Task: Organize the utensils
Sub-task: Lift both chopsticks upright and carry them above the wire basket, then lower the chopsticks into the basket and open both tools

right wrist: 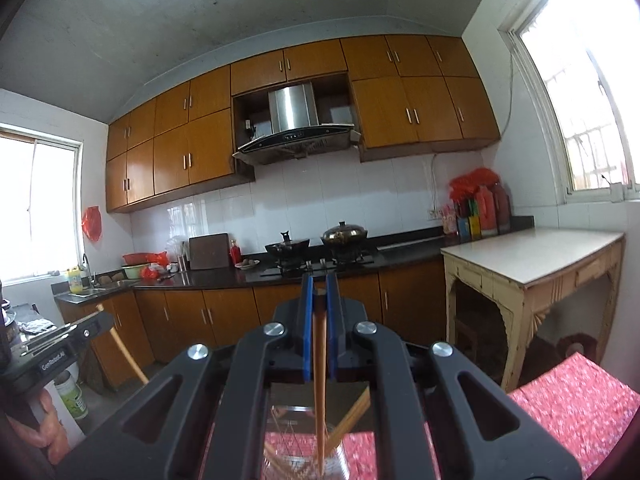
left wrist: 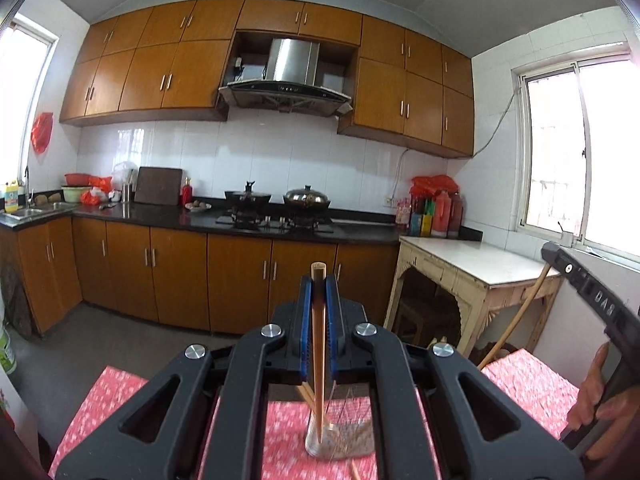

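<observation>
Two grippers are in play, each with its blue-padded jaws pressed narrow on one wooden chopstick. The left gripper (left wrist: 319, 280) pinches its chopstick (left wrist: 318, 360) near the top end, so that a short squared tip stands just above the pads; the stick's long axis runs close to upright, its lower end down inside the clear glass jar (left wrist: 338, 440) that sits on the pink floral cloth (left wrist: 116, 392). The right gripper (right wrist: 319, 280) clamps a second chopstick (right wrist: 319, 380) in the same way – top end between the pads, long axis near vertical, lower end reaching into the glass jar (right wrist: 304, 456) below. In the left wrist view one more chopstick leans in the jar to the left of the held one, tilted, and what looks like another tip lies on the cloth at the near edge. The right wrist view shows a pair of loose chopsticks (right wrist: 352, 416) leaning out to the right. A hand (left wrist: 600, 404) grips the right gripper's handle at the right edge of the left view. Far off, two lidded pans stand on the stove (left wrist: 276, 220), and one cream side table (right wrist: 532, 256) stands at the right – well apart from the jar.
</observation>
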`<state>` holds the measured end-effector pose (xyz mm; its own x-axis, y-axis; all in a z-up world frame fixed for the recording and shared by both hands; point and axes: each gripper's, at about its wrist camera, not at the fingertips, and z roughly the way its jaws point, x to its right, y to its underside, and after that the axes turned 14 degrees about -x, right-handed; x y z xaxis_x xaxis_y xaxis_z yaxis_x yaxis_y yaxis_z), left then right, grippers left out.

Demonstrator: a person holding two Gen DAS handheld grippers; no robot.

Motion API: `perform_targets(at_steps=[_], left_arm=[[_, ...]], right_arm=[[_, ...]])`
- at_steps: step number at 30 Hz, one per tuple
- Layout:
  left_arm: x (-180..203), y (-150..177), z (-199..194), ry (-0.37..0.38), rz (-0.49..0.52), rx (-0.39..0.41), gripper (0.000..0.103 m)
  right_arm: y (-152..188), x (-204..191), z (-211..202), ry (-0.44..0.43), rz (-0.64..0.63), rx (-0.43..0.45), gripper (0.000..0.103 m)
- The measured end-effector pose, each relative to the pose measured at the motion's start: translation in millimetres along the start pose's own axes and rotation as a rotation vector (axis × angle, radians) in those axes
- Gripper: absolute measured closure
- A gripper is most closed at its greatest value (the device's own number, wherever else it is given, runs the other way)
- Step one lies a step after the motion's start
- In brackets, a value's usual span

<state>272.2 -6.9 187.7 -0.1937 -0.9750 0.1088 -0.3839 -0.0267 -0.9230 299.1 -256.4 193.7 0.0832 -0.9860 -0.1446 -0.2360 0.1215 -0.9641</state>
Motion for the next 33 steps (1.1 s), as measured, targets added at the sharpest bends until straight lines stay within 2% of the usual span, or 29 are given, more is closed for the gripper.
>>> perform_targets(at_steps=[8, 17, 24, 33], left_arm=[[17.2, -14.9, 41.3, 0.001, 0.001, 0.002, 0.096], [18.9, 9.8, 91.7, -0.022, 0.022, -0.087, 0.096], [14.3, 15.8, 100.5, -0.033, 0.02, -0.115, 0.096], [14.1, 15.0, 110.8, -0.053, 0.015, -0.149, 0.096]], right_arm=[[-7.9, -8.0, 61.9, -0.014, -0.007, -0.016, 0.096], [18.3, -4.5, 120.5, -0.047, 0.026, -0.118, 0.096], [34.9, -0.7, 141.0, -0.069, 0.043, -0.173, 0.096], [42.5, 6.3, 154.2, -0.035, 0.042, -0.228, 0.092]])
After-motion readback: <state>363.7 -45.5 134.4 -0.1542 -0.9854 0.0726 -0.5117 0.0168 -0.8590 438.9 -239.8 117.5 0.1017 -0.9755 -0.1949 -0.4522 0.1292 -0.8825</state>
